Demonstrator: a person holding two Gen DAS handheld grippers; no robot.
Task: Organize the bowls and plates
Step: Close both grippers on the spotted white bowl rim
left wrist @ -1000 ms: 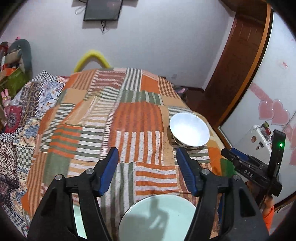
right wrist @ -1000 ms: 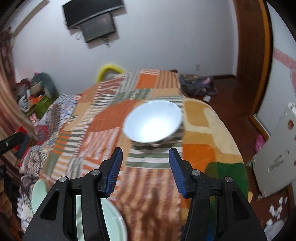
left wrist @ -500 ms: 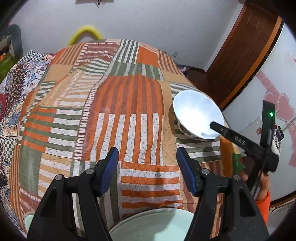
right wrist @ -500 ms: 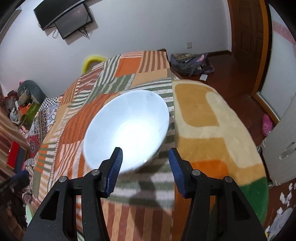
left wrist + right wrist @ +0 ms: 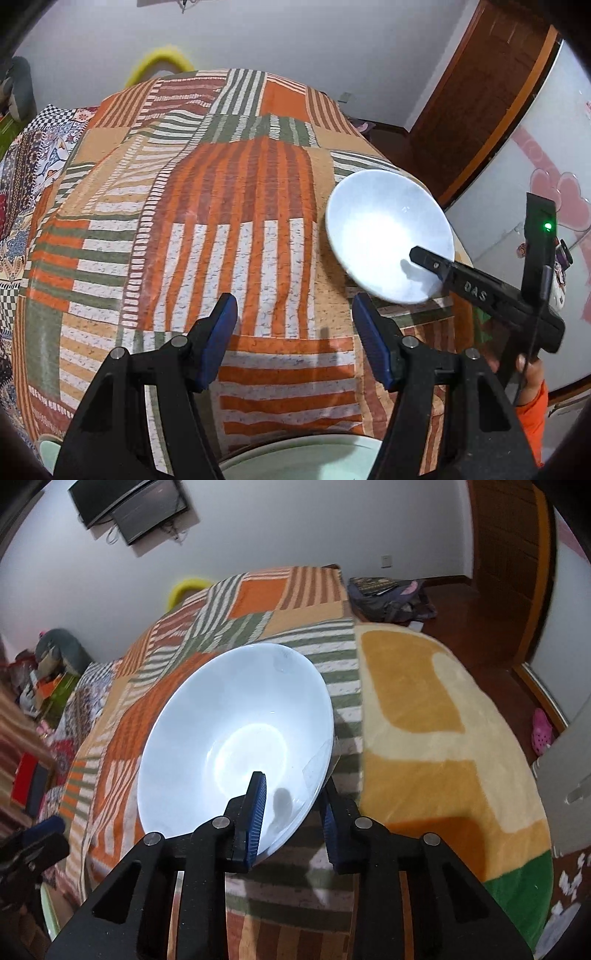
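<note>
As right gripper (image 5: 291, 812) closes on its rim | white bowl (image 5: 236, 734) opens upward

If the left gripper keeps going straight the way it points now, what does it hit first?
Probably the striped bedspread. Nothing lies between the open left gripper and the cloth ahead. The white bowl sits off to the right of that line, though depth is hard to judge here.
</note>
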